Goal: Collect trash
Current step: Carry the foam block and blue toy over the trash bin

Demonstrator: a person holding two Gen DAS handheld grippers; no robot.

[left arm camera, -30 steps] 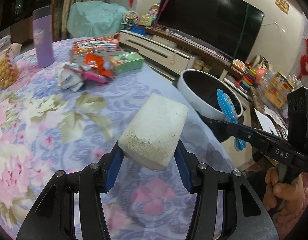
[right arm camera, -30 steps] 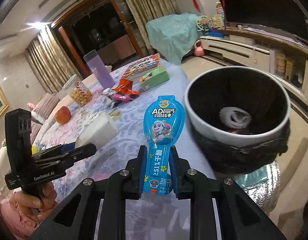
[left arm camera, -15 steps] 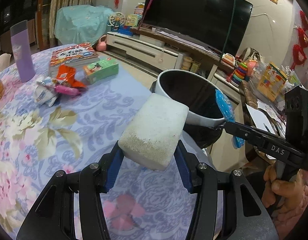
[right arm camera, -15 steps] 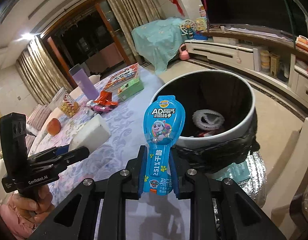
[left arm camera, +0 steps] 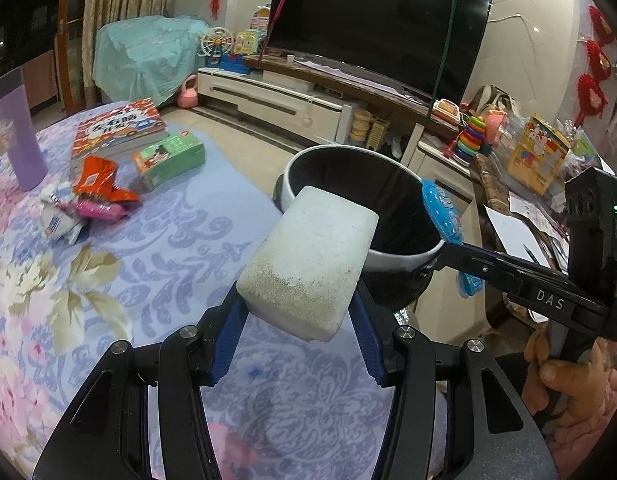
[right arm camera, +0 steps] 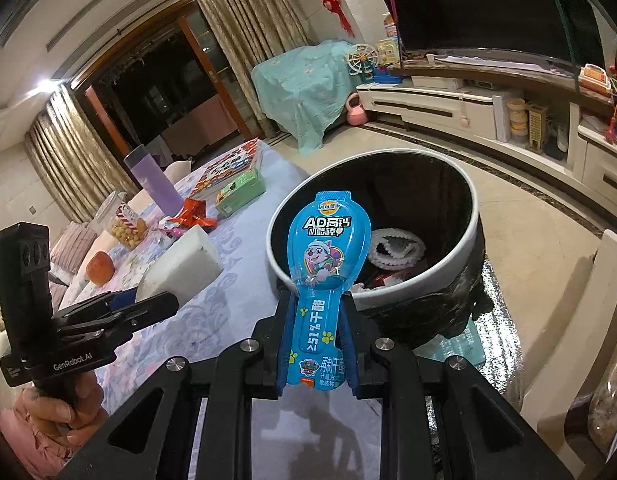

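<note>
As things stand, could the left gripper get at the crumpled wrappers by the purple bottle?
Probably not yet: the left gripper is shut on a white foam block, so its jaws are taken. The table between it and the wrappers looks free.

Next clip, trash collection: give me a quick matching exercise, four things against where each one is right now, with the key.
Things:
1. white foam block
2. blue snack wrapper
3. purple bottle
4. white scalloped piece

Places:
A. standing on the table
B. inside the trash bin
C. clamped in the left tongs
D. clamped in the right tongs

Pairs: 1-C, 2-D, 3-A, 4-B
</note>
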